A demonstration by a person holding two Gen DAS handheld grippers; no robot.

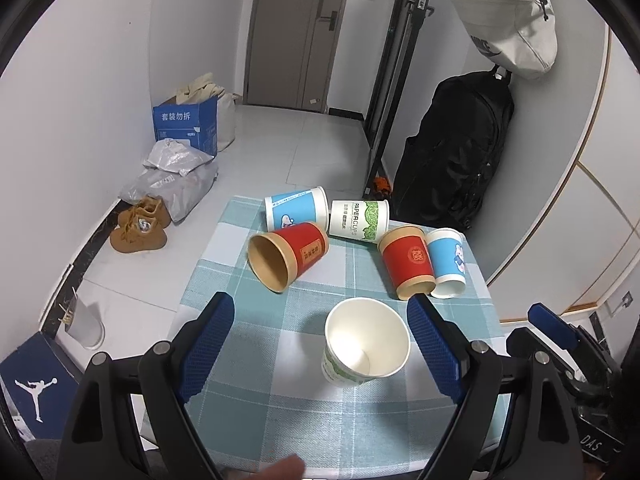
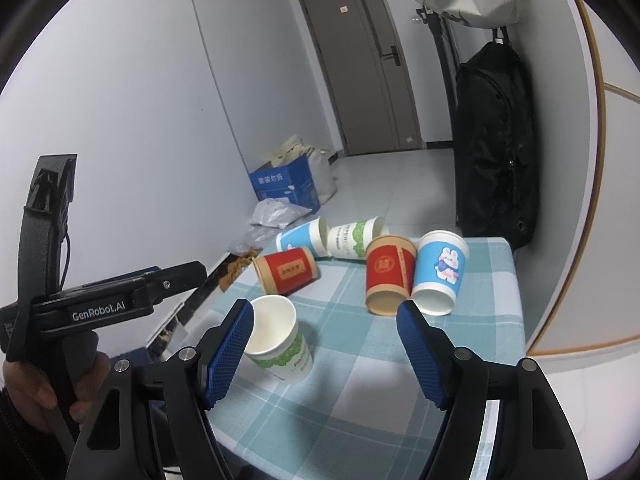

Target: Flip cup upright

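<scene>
A white-and-green paper cup (image 1: 366, 342) stands upright on the checked tablecloth (image 1: 280, 400), mouth up; it also shows in the right wrist view (image 2: 280, 342). My left gripper (image 1: 320, 340) is open, its blue pads on either side of this cup without touching it. My right gripper (image 2: 325, 346) is open and empty, to the right of the cup. Several cups lie on their sides beyond: a red one (image 1: 288, 254), a blue one (image 1: 296, 206), a white-green one (image 1: 358, 220), a second red one (image 1: 408, 262) and a second blue one (image 1: 448, 262).
The small table's edges are close on all sides. On the floor to the left are brown shoes (image 1: 140, 226), plastic bags (image 1: 176, 172) and a blue box (image 1: 186, 124). A black backpack (image 1: 452, 152) hangs at the right by the wall.
</scene>
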